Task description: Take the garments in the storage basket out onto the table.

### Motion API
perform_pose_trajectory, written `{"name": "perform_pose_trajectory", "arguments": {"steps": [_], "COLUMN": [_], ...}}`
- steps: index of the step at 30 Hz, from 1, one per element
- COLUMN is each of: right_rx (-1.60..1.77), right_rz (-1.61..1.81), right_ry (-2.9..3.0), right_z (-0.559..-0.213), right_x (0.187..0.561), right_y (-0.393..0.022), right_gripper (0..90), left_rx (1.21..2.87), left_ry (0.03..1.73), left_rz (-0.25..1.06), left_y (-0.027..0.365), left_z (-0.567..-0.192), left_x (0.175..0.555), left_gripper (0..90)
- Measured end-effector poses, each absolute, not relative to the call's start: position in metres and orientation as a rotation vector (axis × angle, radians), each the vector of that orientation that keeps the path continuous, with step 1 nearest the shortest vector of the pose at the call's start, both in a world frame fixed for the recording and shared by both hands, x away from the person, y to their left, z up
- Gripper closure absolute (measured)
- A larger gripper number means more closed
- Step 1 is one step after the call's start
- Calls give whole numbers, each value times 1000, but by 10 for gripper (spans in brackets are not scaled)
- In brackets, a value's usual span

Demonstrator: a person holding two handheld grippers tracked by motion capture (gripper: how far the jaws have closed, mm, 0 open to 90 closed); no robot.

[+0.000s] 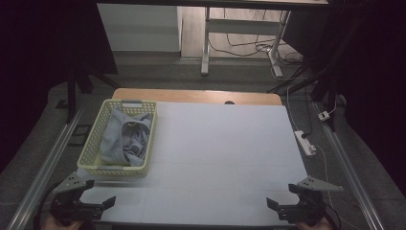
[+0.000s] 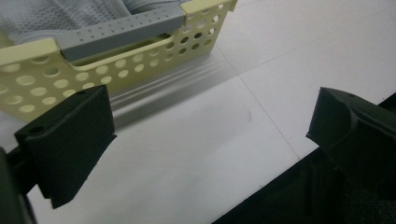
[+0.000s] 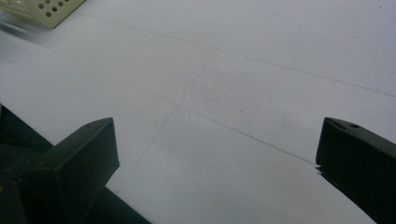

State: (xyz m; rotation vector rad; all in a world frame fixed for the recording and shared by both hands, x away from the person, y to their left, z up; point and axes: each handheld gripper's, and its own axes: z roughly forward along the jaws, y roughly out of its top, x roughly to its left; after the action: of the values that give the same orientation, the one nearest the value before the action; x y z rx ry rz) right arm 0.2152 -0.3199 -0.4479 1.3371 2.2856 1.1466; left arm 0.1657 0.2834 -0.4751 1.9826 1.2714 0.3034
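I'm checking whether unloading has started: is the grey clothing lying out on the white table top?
No, the grey clothing sits bunched inside the yellow basket at the table's left side.

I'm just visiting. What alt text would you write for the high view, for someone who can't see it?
A pale yellow perforated basket holding crumpled grey clothing sits at the left of a white table. At the near edge, the left gripper and right gripper rest open and empty, each held in a hand.
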Motion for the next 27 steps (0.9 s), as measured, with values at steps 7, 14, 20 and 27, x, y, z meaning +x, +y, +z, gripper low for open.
{"name": "perform_pose_trajectory", "arguments": {"steps": [7,14,20,27], "right_rx": [1287,1254,1305,1318], "right_rz": [1181,1177,1156,1148], "right_ry": [2329,2360,2324,2313], "right_z": [-448,-448,-448,-448], "right_x": [214,214,215,214], "right_y": [-319,-317,-318,-318], "right_gripper": [11,23,0,0], "left_rx": [2000,2001,2015,2008], "left_ry": [1268,1276,1278,1288], "left_rz": [293,283,279,279], "left_y": [282,282,281,282], "left_z": [-476,-476,-476,-476], "left_x": [167,168,169,169], "left_gripper": [13,14,14,4]}}
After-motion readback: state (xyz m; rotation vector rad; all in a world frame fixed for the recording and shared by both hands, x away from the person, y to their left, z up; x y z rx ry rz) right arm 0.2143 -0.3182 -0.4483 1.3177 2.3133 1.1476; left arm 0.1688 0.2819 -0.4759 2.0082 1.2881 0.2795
